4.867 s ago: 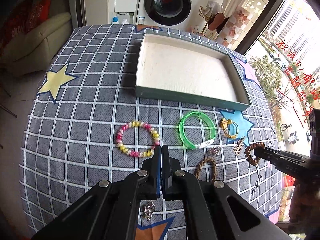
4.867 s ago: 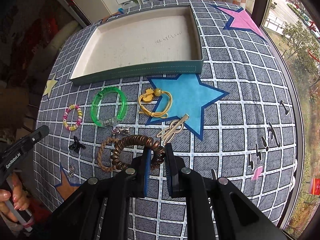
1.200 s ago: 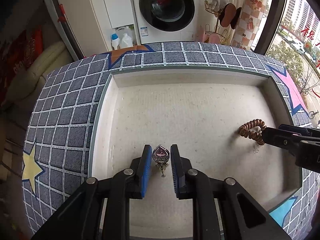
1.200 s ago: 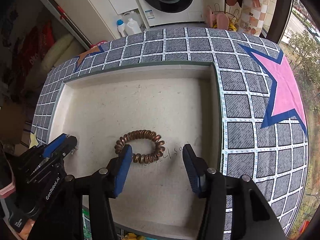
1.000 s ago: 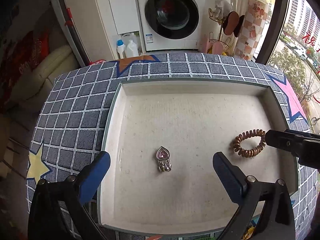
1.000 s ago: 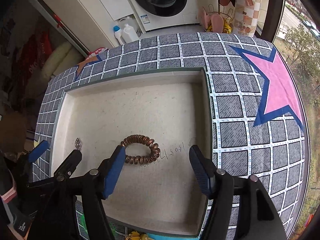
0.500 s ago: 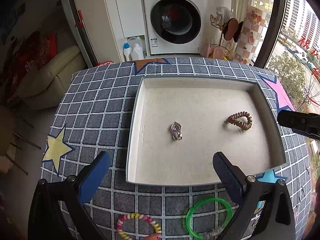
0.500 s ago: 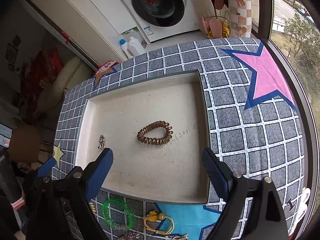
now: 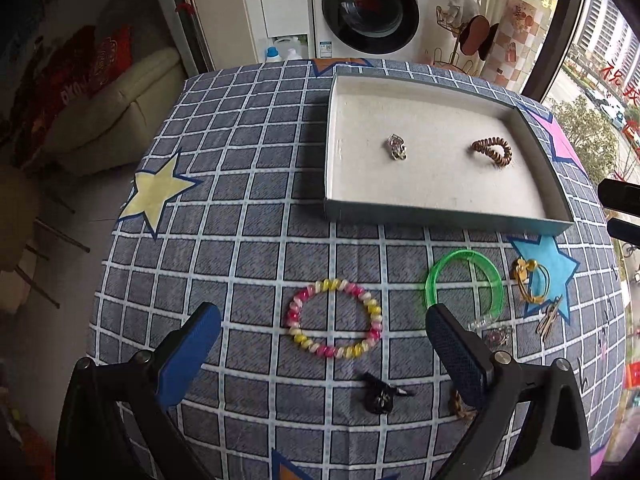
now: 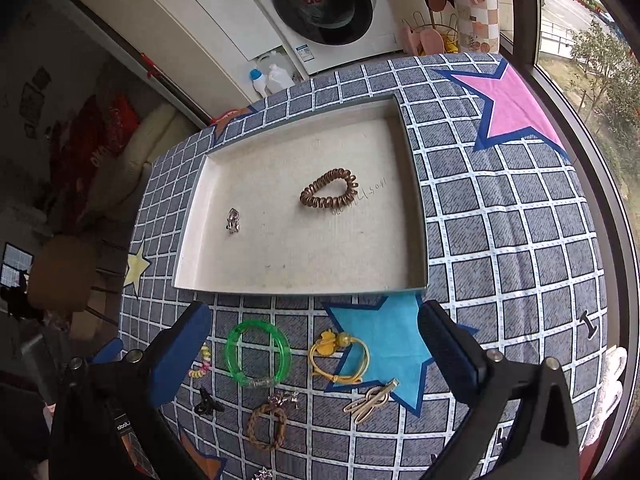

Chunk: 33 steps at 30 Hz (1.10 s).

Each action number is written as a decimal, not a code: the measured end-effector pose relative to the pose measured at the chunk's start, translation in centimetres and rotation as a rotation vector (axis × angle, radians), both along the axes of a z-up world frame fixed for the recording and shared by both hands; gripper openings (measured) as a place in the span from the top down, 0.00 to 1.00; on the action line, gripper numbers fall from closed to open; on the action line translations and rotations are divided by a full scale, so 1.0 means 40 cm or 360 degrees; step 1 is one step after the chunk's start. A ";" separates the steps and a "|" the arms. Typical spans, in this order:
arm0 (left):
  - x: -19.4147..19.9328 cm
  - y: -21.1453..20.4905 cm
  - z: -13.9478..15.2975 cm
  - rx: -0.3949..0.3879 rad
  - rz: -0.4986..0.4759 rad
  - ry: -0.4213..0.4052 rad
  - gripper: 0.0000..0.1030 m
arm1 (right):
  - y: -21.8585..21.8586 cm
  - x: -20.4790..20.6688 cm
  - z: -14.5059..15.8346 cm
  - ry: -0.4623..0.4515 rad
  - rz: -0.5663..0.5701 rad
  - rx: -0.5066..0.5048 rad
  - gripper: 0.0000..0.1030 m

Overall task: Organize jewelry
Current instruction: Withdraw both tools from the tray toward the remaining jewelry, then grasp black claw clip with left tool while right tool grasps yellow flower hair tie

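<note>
A shallow green-sided tray (image 9: pixel 440 216) (image 10: pixel 304 290) holds a heart pendant (image 9: pixel 397 147) (image 10: pixel 233 219) and a brown spiral hair tie (image 9: pixel 493 151) (image 10: pixel 330 194). On the cloth in front of it lie a pink-yellow bead bracelet (image 9: pixel 334 320), a green bangle (image 9: pixel 464 282) (image 10: pixel 257 353), a yellow hair tie (image 9: pixel 530 282) (image 10: pixel 340 356), a gold clip (image 10: pixel 370 400), a black clip (image 9: pixel 382 394) (image 10: pixel 208 402), a braided brown band (image 10: pixel 266 426) and a small silver charm (image 10: pixel 284 400). My left gripper (image 9: pixel 320 354) is wide open above the bead bracelet. My right gripper (image 10: pixel 316 354) is wide open above the bangle and yellow tie.
The table wears a grey checked cloth with stars (image 9: pixel 156 192) (image 10: pixel 508 100). A washing machine (image 9: pixel 368 8) stands behind, a cream sofa (image 9: pixel 108 108) at the left, a window (image 10: pixel 592 40) at the right. The right gripper's tip (image 9: pixel 620 208) shows at the left view's right edge.
Both grippers let go of the pendant and the spiral hair tie in the tray, opened wide, and pulled back and up to above the loose jewelry in front of the tray.
</note>
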<state>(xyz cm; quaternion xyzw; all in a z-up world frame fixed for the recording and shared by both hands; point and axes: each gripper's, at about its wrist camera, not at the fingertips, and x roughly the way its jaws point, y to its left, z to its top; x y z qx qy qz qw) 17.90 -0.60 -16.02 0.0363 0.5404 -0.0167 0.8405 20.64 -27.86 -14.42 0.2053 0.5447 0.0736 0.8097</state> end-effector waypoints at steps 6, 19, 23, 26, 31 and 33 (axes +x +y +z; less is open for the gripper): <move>-0.071 0.007 -0.038 -0.0018 0.0035 0.0090 0.00 | 0.016 -0.085 -0.039 0.0123 0.0023 0.0002 0.00; -0.099 0.021 -0.120 -0.0094 0.0157 0.0268 0.00 | 0.044 -0.212 -0.124 0.0325 0.0036 -0.0135 0.00; -0.096 0.022 -0.124 -0.0115 0.0184 0.0265 0.00 | 0.031 -0.218 -0.130 0.0331 0.0006 -0.0167 0.00; -0.093 0.019 -0.124 -0.0117 0.0184 0.0256 0.00 | 0.025 -0.215 -0.131 0.0331 -0.0004 -0.0216 0.00; -0.092 0.008 -0.126 -0.0123 0.0173 0.0250 0.00 | 0.004 -0.204 -0.137 0.0331 -0.0032 -0.0260 0.00; -0.096 0.004 -0.126 -0.0122 0.0169 0.0249 0.00 | -0.002 -0.193 -0.137 0.0324 -0.0036 -0.0276 0.00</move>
